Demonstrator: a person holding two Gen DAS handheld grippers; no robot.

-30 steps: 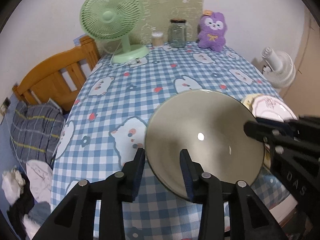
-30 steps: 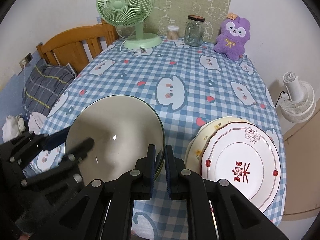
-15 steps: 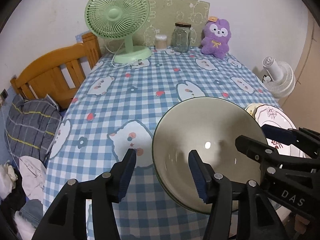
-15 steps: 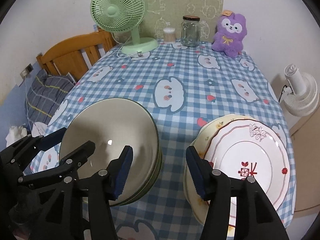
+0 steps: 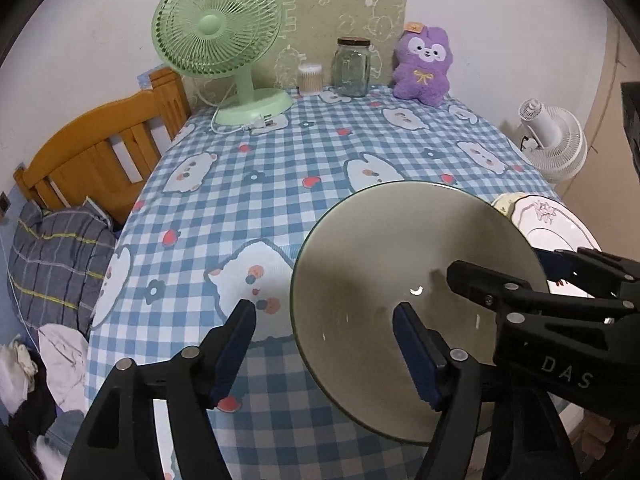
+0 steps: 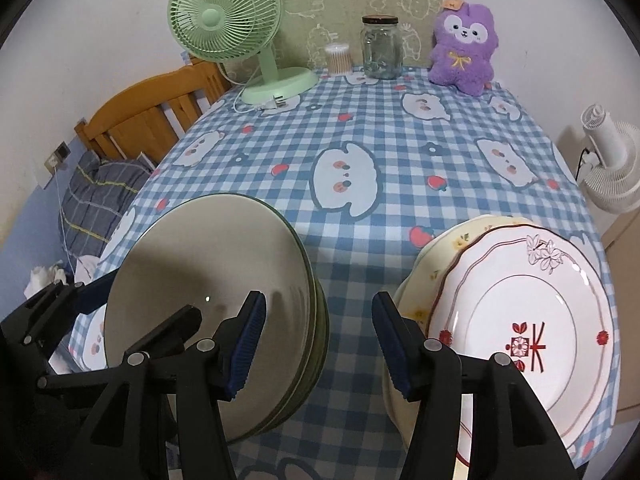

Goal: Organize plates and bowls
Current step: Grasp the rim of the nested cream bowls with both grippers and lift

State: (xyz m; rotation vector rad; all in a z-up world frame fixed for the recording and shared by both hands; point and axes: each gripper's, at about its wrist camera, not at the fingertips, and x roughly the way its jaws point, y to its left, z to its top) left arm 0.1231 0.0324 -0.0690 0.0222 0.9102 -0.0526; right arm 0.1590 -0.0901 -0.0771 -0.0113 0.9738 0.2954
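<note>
A stack of grey-green bowls (image 5: 400, 256) (image 6: 216, 256) sits near the front edge of the checked tablecloth (image 5: 280, 184). A stack of plates, topped by a white plate with red marks (image 6: 532, 312), lies to its right; it also shows in the left wrist view (image 5: 552, 228). My left gripper (image 5: 324, 344) is open, its jaws straddling the bowl's left rim without touching. My right gripper (image 6: 318, 340) is open, over the gap between the bowls and the plates, holding nothing.
At the table's back stand a green fan (image 6: 232, 24), a cotton-swab pot (image 6: 338, 58), a glass jar (image 6: 382, 48) and a purple plush toy (image 6: 464, 48). A wooden bed frame (image 5: 100, 156) with bedding is at the left, a white fan (image 6: 612, 168) at the right.
Both grippers opened: the right one let go of the bowl's right rim, the left one widened around the left rim. Both pulled back a little. The bowls rest on the table.
</note>
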